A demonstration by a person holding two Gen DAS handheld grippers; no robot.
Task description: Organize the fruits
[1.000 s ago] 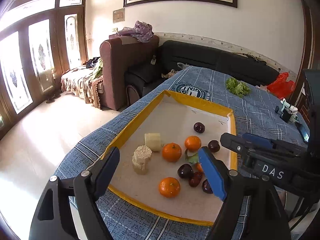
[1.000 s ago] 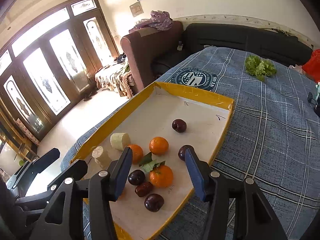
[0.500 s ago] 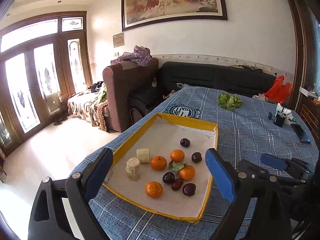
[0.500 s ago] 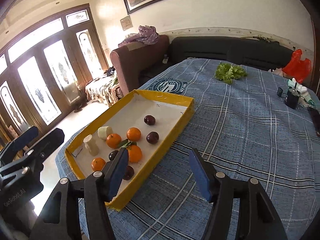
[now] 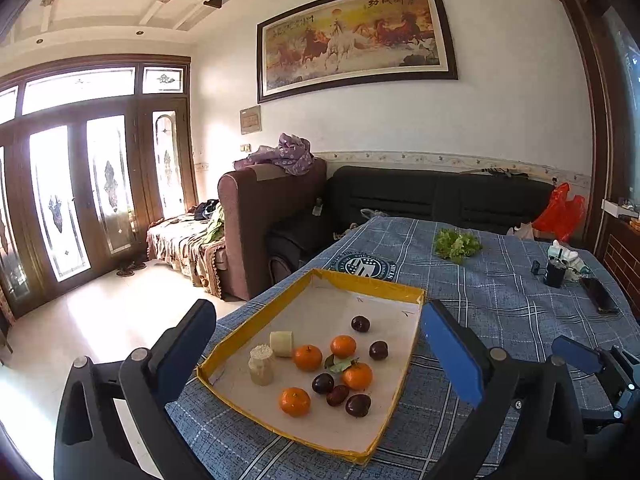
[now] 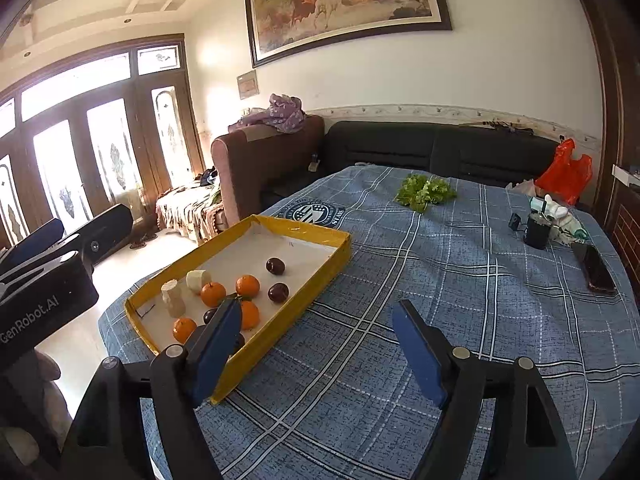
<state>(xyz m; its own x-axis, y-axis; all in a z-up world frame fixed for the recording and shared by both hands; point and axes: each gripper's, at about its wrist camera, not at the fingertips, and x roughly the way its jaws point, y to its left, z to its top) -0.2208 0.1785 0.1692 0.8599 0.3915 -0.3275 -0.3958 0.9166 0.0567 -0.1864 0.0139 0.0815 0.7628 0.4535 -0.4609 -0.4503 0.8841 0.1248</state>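
Observation:
A yellow-rimmed tray [image 5: 260, 316] [image 6: 340, 256] lies on the blue checked tablecloth. In it lie several oranges [image 5: 307, 357] [image 6: 247, 285], several dark plums [image 5: 360, 323] [image 6: 275, 266] and two pale cut pieces [image 5: 261, 364] [image 6: 173, 299]. My left gripper [image 5: 320, 356] is open and empty, held above and in front of the tray. My right gripper [image 6: 316, 352] is open and empty, to the right of the tray's near corner. The left gripper's body shows at the left edge of the right wrist view [image 6: 44, 292].
A bunch of green lettuce [image 5: 457, 244] [image 6: 425, 191] lies far on the table. A black cup [image 6: 537, 231], a phone [image 6: 596, 267] and a red bag [image 6: 568, 172] are at the right. Sofas stand behind the table; its left edge drops to the floor.
Both grippers have pulled back and risen away from the tray, so the tray looks smaller and more of the room shows. Both stay open and empty. The fruit has not moved.

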